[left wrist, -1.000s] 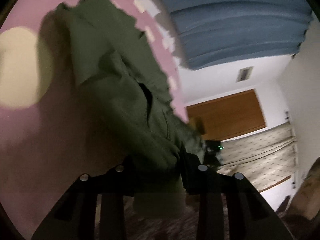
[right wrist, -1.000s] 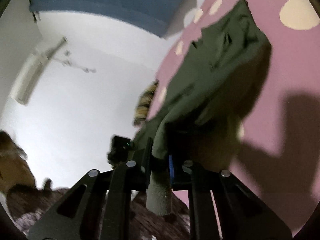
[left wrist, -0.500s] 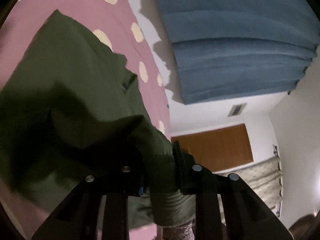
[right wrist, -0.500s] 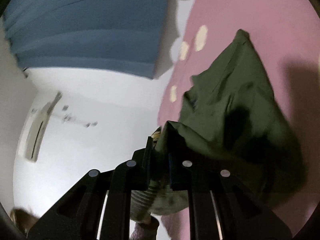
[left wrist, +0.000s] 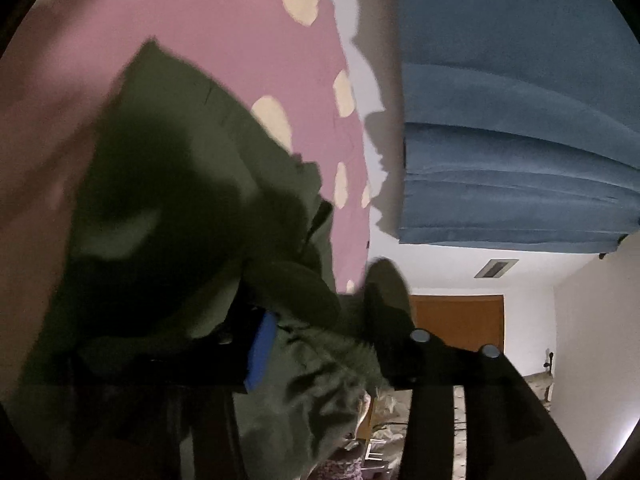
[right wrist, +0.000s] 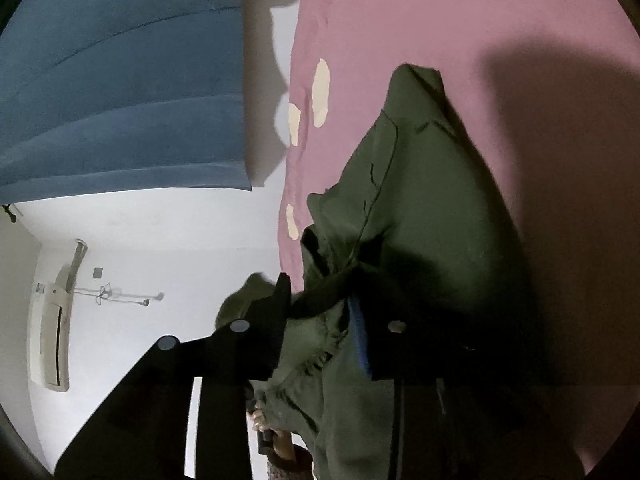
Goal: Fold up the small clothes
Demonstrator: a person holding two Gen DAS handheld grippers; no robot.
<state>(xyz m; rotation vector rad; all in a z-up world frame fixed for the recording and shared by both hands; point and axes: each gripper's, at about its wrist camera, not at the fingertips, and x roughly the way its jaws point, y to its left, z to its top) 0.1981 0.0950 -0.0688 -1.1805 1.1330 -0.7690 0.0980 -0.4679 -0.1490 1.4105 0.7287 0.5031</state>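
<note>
Both grippers (left wrist: 320, 332) (right wrist: 316, 320) pinch green garment (left wrist: 168, 184) (right wrist: 420, 208) over pink dotted sheet (left wrist: 208, 24) (right wrist: 460, 12) — blue curtain (left wrist: 500, 120) (right wrist: 120, 80) behind.

Pink bedspread (left wrist: 208, 24) with cream dots fills one side, blue curtain (left wrist: 520, 128) hanging beside it. White walls all round, a wooden door (left wrist: 460, 320) in the left wrist view, an air conditioner (right wrist: 50, 340) mounted on the wall in the right. Dim, shadowy light.
</note>
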